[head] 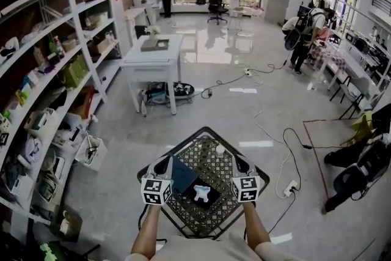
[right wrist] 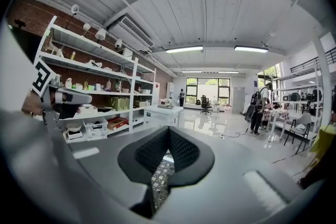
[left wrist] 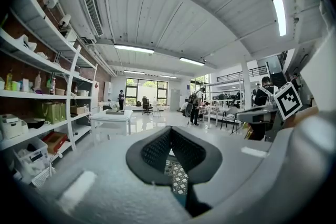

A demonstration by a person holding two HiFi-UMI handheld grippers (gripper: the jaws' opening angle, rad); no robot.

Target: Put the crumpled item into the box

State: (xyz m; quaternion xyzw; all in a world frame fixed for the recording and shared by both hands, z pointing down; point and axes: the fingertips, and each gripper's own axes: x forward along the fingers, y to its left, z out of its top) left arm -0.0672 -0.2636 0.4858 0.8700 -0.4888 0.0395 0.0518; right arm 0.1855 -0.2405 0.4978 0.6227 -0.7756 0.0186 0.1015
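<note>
Left tool (head: 164,163), right tool (head: 241,162) both closed, empty. Crumpled item (head: 202,193) lower centre, roughly midway between them. Box (head: 183,175) adjoins item's frame-left side.

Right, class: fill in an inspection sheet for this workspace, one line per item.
Surface: small black metal lattice table, mostly bare.
Job's things: dark blue flat box; white crumpled item against its right edge, on a black patch; inside or not unclear.
Clutter: small white object near the table's far corner.
Grippers: left gripper and right gripper, jaws together, empty.
Cables: white and black floor cables.
Surroundings: white shelving, white table, people far off.
</note>
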